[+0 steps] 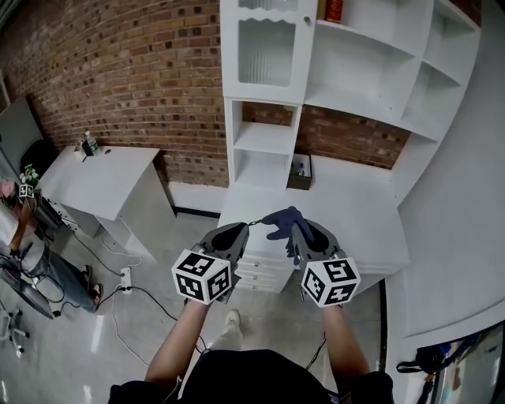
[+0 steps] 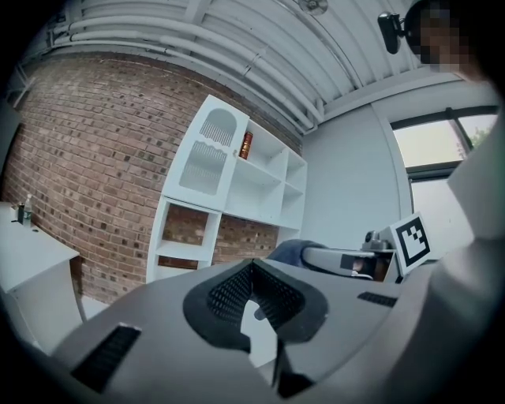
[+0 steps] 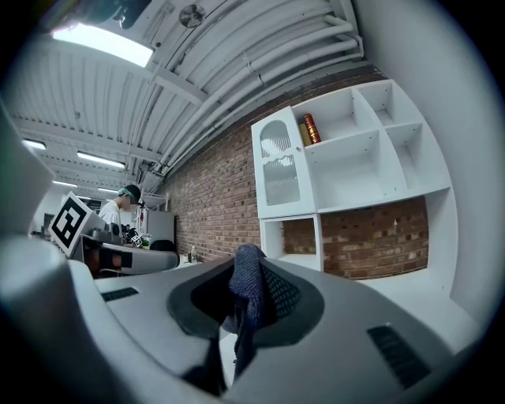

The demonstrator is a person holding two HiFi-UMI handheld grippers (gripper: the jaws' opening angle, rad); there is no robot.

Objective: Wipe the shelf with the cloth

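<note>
Brick wall backs the white shelf above its bench. I see my right gripper clamped on the dark blue cloth over the bench's front edge; my left gripper is closed, empty, just beside it.

Nubbly woven cloth, smooth painted shelf

The cloth is dark blue. The left claw and the right claw are matt grey with a black meshed lining, and each bears black-and-white square markers. The shelf is plain white, as is the table. The wall is red-brown brick with pale mortar lines. A can on the shelf is red. The floor is glossy pale grey.
</note>
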